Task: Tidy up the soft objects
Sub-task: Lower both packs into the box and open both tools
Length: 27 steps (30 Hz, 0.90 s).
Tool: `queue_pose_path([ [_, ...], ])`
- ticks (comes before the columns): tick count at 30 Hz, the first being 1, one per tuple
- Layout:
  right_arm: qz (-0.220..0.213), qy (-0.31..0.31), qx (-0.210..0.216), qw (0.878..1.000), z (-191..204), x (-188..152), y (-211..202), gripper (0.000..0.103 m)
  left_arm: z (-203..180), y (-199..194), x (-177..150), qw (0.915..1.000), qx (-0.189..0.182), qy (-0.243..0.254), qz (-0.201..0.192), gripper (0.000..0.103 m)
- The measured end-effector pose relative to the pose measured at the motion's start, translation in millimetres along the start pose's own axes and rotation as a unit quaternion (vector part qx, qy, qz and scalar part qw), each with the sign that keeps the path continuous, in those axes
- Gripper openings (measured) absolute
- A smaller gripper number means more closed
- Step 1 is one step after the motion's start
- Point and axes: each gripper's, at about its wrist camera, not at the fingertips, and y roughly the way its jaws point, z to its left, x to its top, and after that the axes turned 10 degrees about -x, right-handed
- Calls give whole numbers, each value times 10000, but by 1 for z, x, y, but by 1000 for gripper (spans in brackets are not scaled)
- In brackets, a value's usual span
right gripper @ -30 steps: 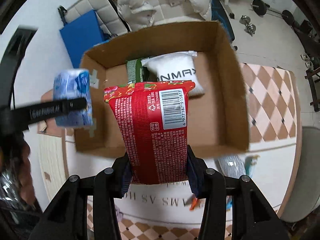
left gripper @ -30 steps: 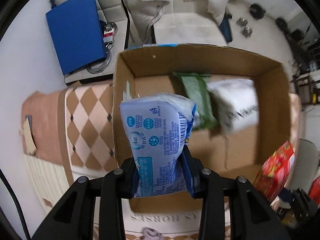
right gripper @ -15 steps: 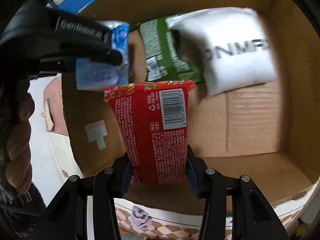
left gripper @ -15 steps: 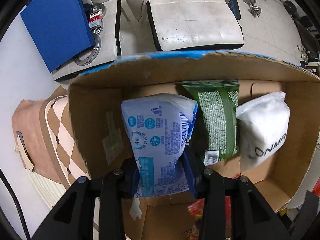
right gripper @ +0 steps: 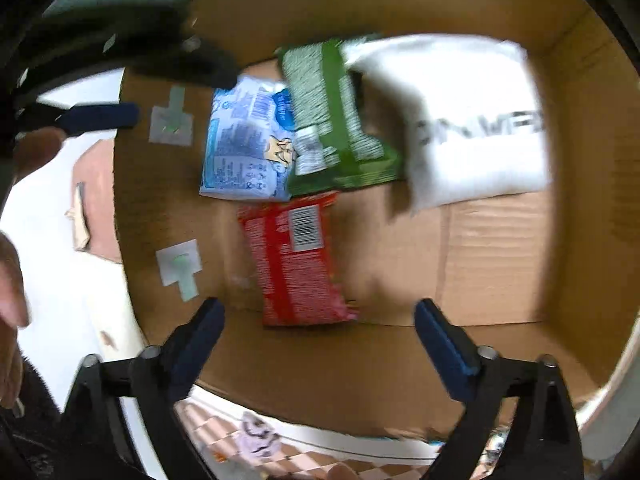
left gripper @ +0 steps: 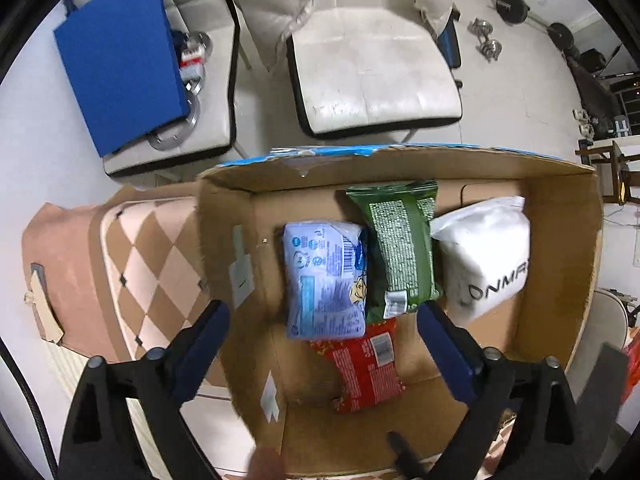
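Red packet (right gripper: 296,260) flat in box (right gripper: 500,272), long axis front-to-back

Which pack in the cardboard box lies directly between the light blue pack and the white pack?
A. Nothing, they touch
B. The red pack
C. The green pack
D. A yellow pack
C: the green pack lies in the row between the light blue pack and the white pack, while the red pack lies nearer the camera in the cardboard box.
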Motion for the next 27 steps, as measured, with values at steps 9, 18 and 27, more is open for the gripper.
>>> queue_pose_path([
  [9, -866, 62, -868, 9924, -25, -33, -51, 103, -3, -23, -79, 9972, -92, -87, -733, 97],
  [18, -1547, 182, -1256, 9798, -38, -98, -87, 103, -5, -49, -170, 9883, 77, -154, -1514, 97],
  [27, -2049, 125, -1325, 9697, -36, -160, -125, 103, -25, -89, -230, 9760, 221, 12, -2164, 101],
])
